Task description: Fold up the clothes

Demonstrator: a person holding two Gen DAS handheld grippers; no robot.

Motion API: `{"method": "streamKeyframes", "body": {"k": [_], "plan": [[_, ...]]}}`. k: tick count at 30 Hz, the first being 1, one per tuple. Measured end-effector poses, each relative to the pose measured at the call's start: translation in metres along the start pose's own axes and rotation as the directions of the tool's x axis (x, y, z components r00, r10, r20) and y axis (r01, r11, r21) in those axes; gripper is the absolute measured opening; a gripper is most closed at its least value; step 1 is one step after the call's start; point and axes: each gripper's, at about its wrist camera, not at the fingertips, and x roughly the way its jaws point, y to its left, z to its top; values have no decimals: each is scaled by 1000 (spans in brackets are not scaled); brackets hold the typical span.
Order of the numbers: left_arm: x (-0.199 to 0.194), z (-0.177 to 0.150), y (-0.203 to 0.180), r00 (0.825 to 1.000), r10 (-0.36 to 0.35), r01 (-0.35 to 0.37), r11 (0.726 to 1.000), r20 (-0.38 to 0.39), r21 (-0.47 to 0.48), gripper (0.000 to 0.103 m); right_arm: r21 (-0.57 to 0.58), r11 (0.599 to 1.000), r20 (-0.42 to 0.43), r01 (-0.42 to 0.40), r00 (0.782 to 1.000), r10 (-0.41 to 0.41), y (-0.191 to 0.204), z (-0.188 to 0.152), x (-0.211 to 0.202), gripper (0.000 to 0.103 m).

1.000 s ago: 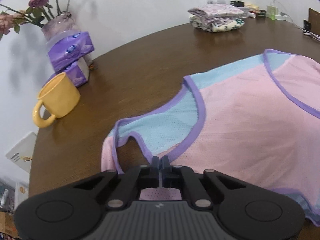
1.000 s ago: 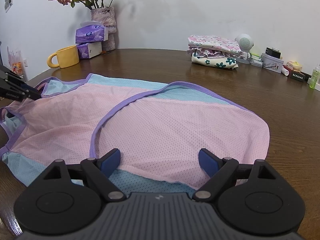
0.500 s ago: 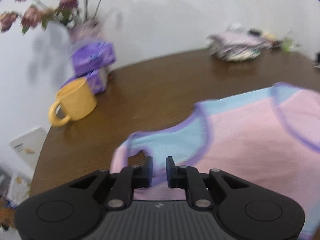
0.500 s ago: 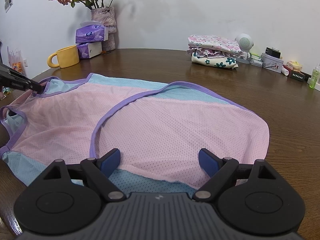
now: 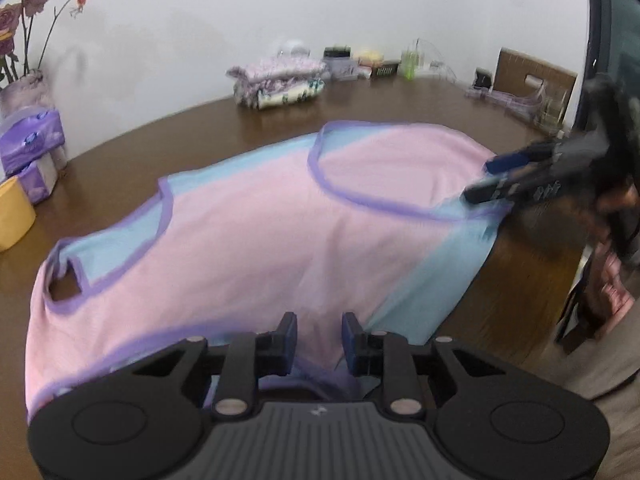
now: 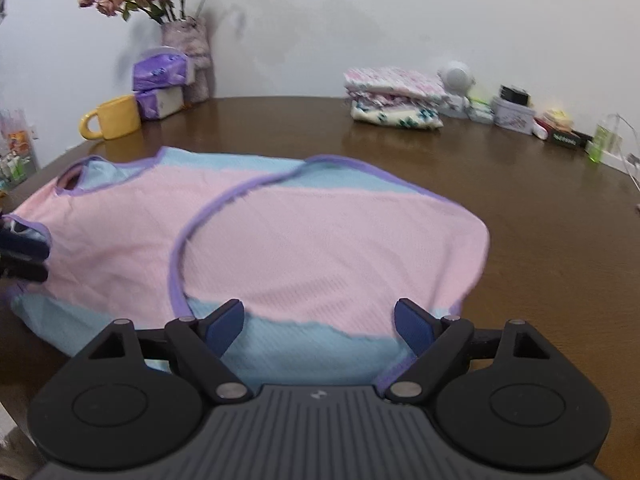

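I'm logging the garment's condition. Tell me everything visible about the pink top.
The top is pink mesh with light blue panels and purple binding around neck and armholes. It lies spread flat on the brown table, one side folded over. Neither the opening left gripper nor the open right gripper pinches it.

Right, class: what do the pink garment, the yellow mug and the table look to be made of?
Pink garment: probably light synthetic mesh, given its fine perforated weave; matte.
Yellow mug: likely glazed ceramic, smooth with a soft sheen.
Table: dark wood or veneer, varnished; it mirrors the things standing on it.
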Motion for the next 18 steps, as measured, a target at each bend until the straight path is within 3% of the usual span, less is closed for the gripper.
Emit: {"method": "streamKeyframes", "body": {"k": [6,10,12,14,16,18], "plan": [[-5,3,7,1000,13,-12,996,16,-90,30,41,999,31,21,999,-23,-14,-8,-18,83],[-3,11,8,999,24,-19,991,36,-134,47,120,991,54,52,997,-59,-35,-11,-37,81],[2,18,12,998,39,-30,983,46,-181,47,177,983,35,49,998,-56,-48,-16,-38,75],[5,25,22,996,63,-45,966,63,-253,52,233,972,23,32,999,-38,-60,-20,-38,69],[9,31,37,993,107,-81,937,59,-339,67,277,961,24,14,999,-21,-69,-22,-37,67],[14,35,51,987,152,-118,906,52,-406,69,304,953,31,1,999,-11,-76,-21,-35,67]]}}
